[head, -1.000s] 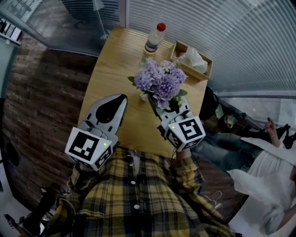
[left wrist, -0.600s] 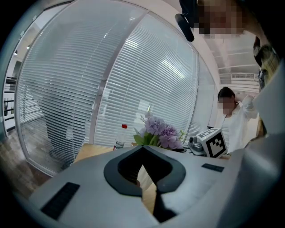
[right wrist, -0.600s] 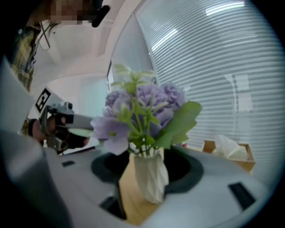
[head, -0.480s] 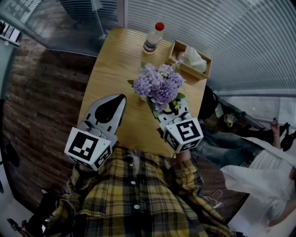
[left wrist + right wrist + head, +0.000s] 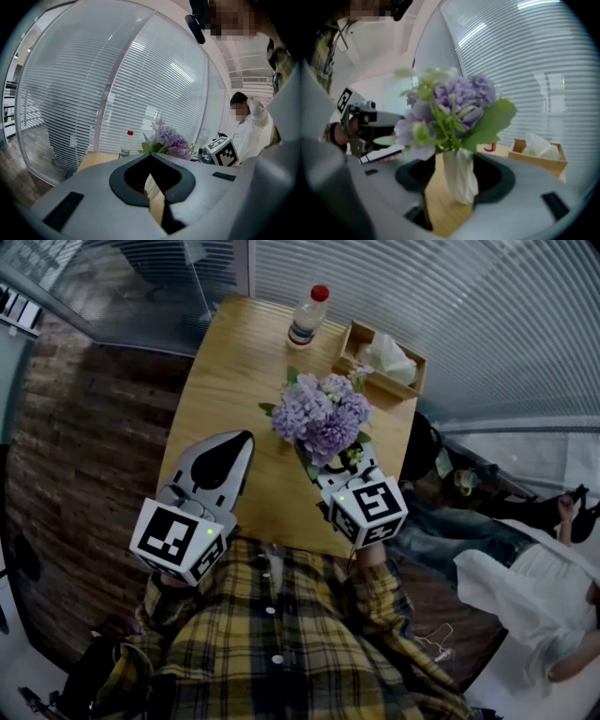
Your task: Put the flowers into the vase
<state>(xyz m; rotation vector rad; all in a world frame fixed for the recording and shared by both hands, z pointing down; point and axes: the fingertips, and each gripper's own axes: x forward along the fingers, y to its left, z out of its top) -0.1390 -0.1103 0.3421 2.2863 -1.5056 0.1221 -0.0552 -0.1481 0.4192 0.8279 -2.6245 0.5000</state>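
The right gripper (image 5: 457,164) is being shown with its jaws wide apart; they have just been opening. The vase (image 5: 460,180), white and twisted, is standing between them, yet it is not being pressed by either pad, and bare wood is being shown between the vase and the jaw on its left. The flowers (image 5: 459,105), a purple bunch with green leaves, are being carried by the vase itself, their stems going down into its mouth.

This is being read as a release: the bunch is being left to stand on its own, so the placing is being judged as done or nearly done. What is being called for next is probably a straight drawing-back of the open jaws, since a sideways brush could tip the vase, which is narrow and top-heavy under the blooms.

The left gripper (image 5: 151,157) is being held well apart from the vase, on the near left of it in the head view, with its jaws together and nothing between them. A bottle (image 5: 307,317) and a tissue box (image 5: 384,360) are being left untouched beyond the vase on the same table (image 5: 234,371).
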